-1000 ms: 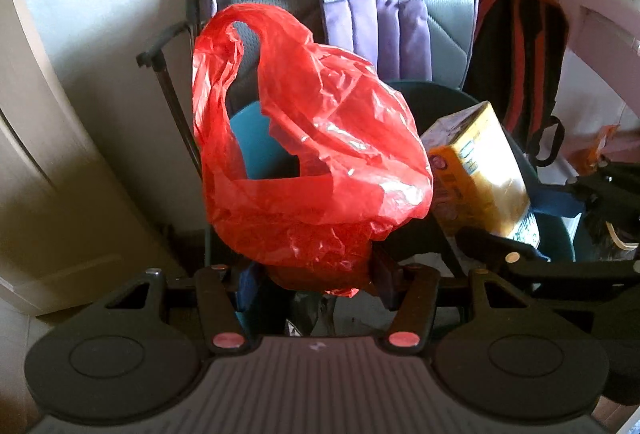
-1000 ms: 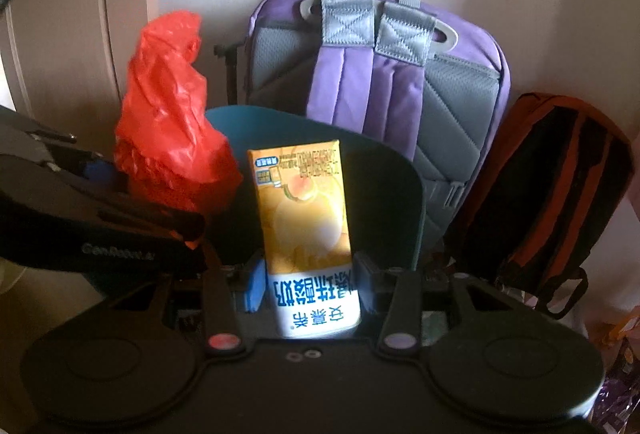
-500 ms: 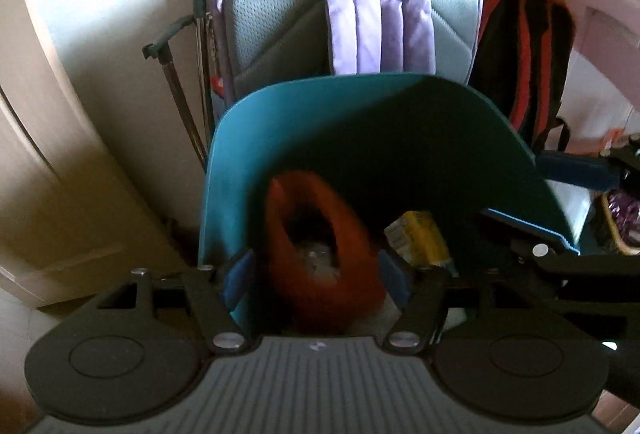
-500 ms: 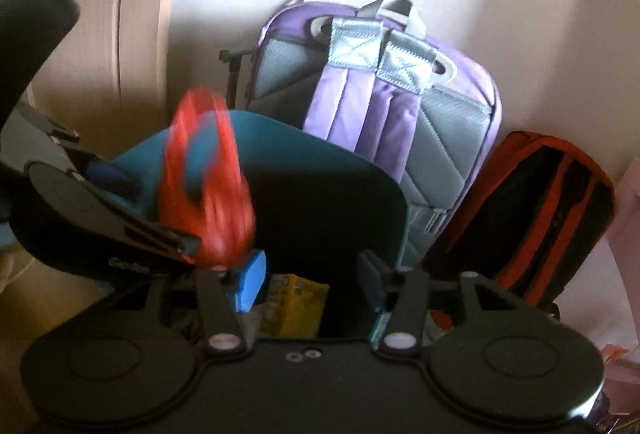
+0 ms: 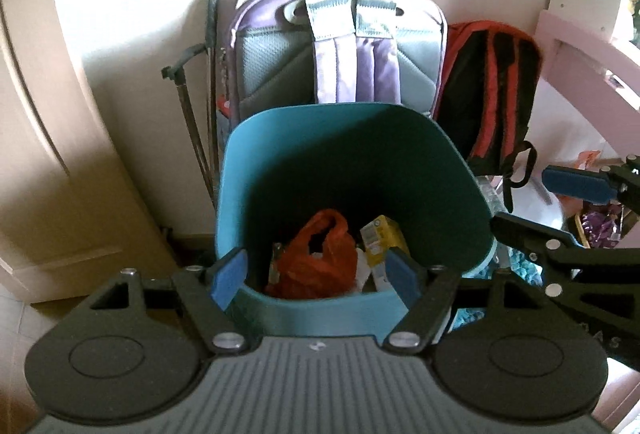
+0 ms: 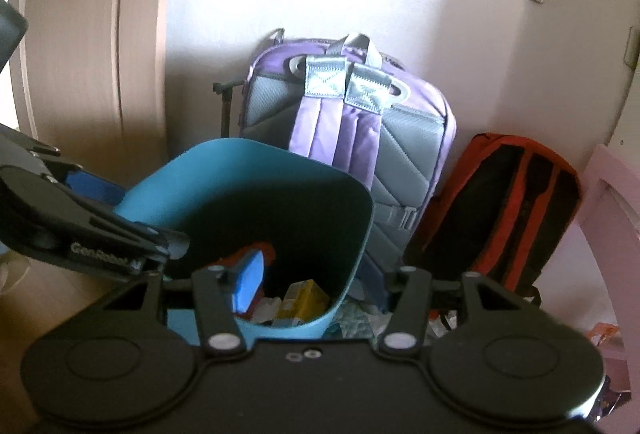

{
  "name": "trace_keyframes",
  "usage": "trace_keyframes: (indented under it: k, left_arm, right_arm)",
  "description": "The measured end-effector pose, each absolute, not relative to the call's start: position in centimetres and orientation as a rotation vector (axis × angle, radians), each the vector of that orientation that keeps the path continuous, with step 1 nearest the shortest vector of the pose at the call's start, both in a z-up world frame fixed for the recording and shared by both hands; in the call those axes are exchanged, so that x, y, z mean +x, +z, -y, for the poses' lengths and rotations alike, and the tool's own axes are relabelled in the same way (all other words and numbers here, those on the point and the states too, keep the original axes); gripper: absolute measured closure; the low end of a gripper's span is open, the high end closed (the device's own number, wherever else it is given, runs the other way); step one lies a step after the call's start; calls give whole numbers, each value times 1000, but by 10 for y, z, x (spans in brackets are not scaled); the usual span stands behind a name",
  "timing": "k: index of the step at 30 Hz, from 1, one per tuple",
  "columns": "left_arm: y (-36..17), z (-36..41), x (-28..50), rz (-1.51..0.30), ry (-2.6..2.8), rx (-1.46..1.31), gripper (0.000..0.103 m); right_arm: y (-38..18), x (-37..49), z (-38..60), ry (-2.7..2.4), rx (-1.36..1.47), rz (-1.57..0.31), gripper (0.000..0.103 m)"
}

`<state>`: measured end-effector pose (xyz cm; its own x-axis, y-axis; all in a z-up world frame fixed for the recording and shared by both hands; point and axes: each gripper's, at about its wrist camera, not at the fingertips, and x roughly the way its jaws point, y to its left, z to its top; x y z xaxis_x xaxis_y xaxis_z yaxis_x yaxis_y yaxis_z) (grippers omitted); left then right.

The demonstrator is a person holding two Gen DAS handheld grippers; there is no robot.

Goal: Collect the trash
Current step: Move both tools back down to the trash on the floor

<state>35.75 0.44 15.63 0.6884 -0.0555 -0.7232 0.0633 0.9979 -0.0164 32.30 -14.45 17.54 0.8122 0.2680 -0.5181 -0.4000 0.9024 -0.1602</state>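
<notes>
While the left gripper [image 5: 316, 276] is being held tilted steeply downward over the teal bin [image 5: 280, 138], its jaws are being kept spread wide with nothing between the blue pads [image 5: 228, 276]; they have just been opening, by a small amount at the last. Seen from the left wrist, the near rim of the bin is being framed between the two fingers, which are not touching it. At the bottom of the bin, the red plastic bag [image 5: 316, 262] is lying crumpled, and the yellow carton [image 5: 384, 240] is lying just to its right, tilted against other scraps. Part of the right gripper [image 5: 576, 186] is being shown at the right edge, beside the bin and clear of it. Behind the bin, a purple backpack [image 5: 340, 46] and a black and red backpack [image 5: 488, 90] are being propped against the wall.

Seen from the right wrist, the right gripper [image 6: 316, 286] is being pointed less steeply, toward the right side of the bin [image 6: 224, 170]. Its jaws are being held apart and are empty, having been opening a moment ago. Only its left pad [image 6: 248, 280] is showing clearly, above the bin's opening; the other fingertip is hard to make out. The carton [image 6: 300, 300] is resting low inside the bin, with a little of the red bag [image 6: 260, 250] showing behind the pad. The left gripper [image 6: 80, 234] is being held at the left, over the bin's far rim.
</notes>
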Motion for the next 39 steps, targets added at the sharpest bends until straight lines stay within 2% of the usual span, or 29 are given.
trace_keyframes:
  k: [10, 12, 21, 25, 29, 32, 39]
  left_arm:
    - [172, -14, 294, -772, -68, -27, 27]
    - [174, -16, 281, -760, -76, -36, 21]
    - [158, -22, 233, -742, -101, -53, 18]
    - [132, -28, 219, -751, -77, -85, 12]
    - [94, -35, 211, -780, -58, -117, 11]
    - [59, -40, 207, -805, -11, -125, 7]
    - [-42, -49, 211, -948, 66, -225, 7]
  right_arm:
    - [192, 263, 147, 386, -277, -475, 49]
    - [192, 251, 146, 399, -277, -468, 49]
    - [174, 210, 144, 442, -254, -478, 49]
    - [147, 199, 144, 475, -230, -512, 49]
    - [105, 196, 142, 494, -197, -563, 49]
    - [67, 197, 142, 508, -172, -621, 49]
    - [-37, 204, 139, 538, -158, -779, 49]
